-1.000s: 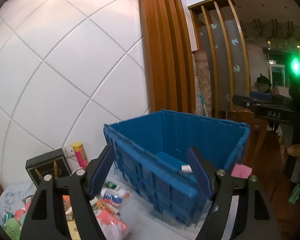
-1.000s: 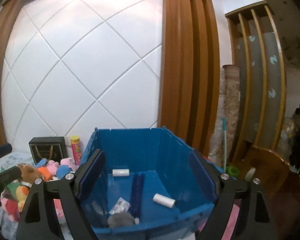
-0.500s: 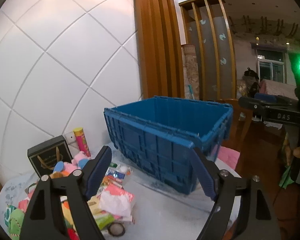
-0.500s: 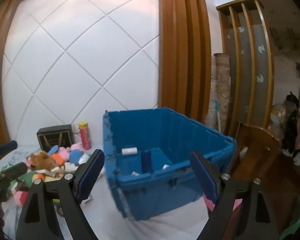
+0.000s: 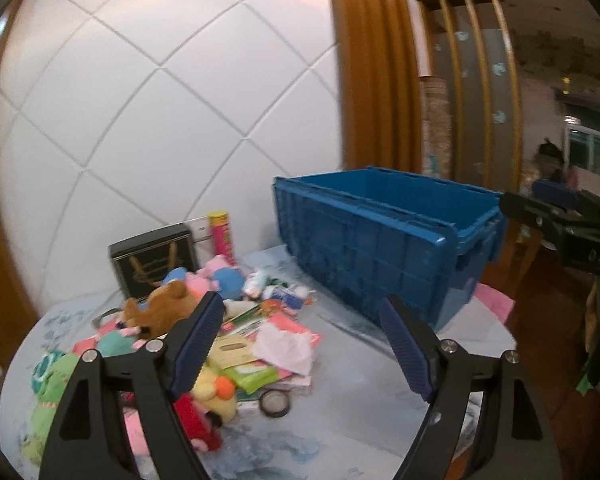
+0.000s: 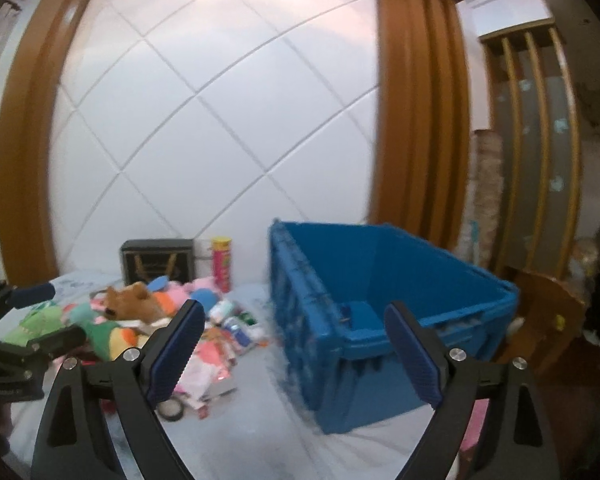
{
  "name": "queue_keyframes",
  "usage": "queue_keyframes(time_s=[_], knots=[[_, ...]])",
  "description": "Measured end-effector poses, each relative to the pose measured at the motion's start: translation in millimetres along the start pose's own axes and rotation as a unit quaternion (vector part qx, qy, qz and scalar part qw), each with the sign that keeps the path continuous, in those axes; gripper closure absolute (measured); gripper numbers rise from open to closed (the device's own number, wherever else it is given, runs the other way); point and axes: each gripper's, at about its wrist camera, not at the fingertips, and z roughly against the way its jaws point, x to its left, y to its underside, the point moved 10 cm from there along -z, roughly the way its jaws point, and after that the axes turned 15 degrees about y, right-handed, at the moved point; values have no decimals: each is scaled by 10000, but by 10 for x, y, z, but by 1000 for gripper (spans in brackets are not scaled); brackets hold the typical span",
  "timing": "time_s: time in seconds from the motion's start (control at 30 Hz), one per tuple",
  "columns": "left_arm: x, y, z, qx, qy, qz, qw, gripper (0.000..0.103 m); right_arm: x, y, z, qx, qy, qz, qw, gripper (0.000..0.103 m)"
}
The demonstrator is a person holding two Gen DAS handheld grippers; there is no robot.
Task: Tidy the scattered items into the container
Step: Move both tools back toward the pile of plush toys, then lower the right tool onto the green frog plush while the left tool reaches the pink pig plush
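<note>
Left wrist view, both tongs (image 5: 302, 344) (image 6: 296, 350) gaping empty, blue crate (image 5: 380, 248) beside toy pile (image 5: 172, 312)

Crate to the right, loose items heaped to the left on one table

The open crate (image 5: 384, 248) stands on the table (image 5: 352, 392) at the right, near the panelled wall (image 5: 160, 92). Left of it lies a heap of plush toys (image 5: 160, 308) and packets (image 5: 256, 344). Behind the heap, against the wall, stand a box (image 5: 152, 256) and, just right of it, an upright tube (image 5: 222, 236). A tape roll (image 5: 274, 402) lies before the heap.
</note>
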Motion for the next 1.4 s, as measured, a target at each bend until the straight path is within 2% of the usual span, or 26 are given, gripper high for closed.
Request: queue_keyframes(time_s=[0.3,0.47,0.53,0.57,0.77,0.87,1.17,1.4], knots=[[242,347,153,119,-820,385,9958,22,356,255,-190,232,-741,250,9967,11],[366,685,378,149,-1350,467,9896,22,508,426,-287,275,-1053,429,9931,9],[453,871,465,195,-1539,569,9862,12,587,542,-340,369,-1184,487,9911,9],[521,982,520,233,-1658,667,9836,3,638,603,-370,430,-1243,540,9898,9],[1010,1374,711,420,-2065,1120,9711,2,934,775,-514,590,-1435,788,9847,9],[1242,1454,790,447,-2202,1091,9683,2,1104,798,-585,650,-1518,766,9833,9],[2061,1754,701,696,-2009,1196,9698,2,2103,824,-654,759,-1965,1004,9724,9],[2363,2007,255,1040,-1609,1155,9747,2,2888,1043,-760,957,-2395,1217,9585,9]])
